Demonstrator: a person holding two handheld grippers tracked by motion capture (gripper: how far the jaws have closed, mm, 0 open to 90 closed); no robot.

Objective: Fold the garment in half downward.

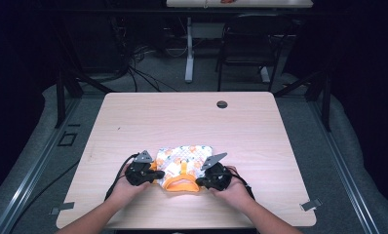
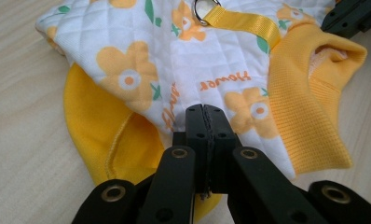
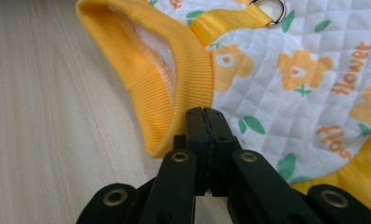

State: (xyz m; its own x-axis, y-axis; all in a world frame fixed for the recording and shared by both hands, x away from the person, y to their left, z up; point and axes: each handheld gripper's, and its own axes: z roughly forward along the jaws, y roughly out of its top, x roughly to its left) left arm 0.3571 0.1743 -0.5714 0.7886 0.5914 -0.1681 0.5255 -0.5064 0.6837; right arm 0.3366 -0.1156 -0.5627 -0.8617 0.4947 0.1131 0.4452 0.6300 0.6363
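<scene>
A small quilted pet garment (image 1: 182, 163), white with orange flowers and yellow ribbed trim, lies flat near the front edge of the pale wooden counter (image 1: 260, 131), between the person's two hands. The left gripper (image 1: 157, 174) sits at the garment's left side and the right gripper (image 1: 200, 182) at its right side, both touching or nearly touching the fabric edge. In the left gripper view the fingers (image 2: 195, 122) are pressed fully together, their tip over the white quilted panel just beside the yellow sleeve opening (image 2: 104, 140); whether any cloth is pinched between them cannot be told. In the right gripper view the fingers (image 3: 195, 122) are likewise closed tight against each other, with the tip at the border where the ribbed yellow collar (image 3: 174, 74) meets the printed panel, and again a pinch of fabric cannot be confirmed. A yellow webbing strap (image 2: 242, 22) with a metal ring (image 2: 203, 9) runs across the garment's back, toward the collar. A round grommet hole (image 1: 222, 104) sits near the far edge of the counter, well apart from the garment.
</scene>
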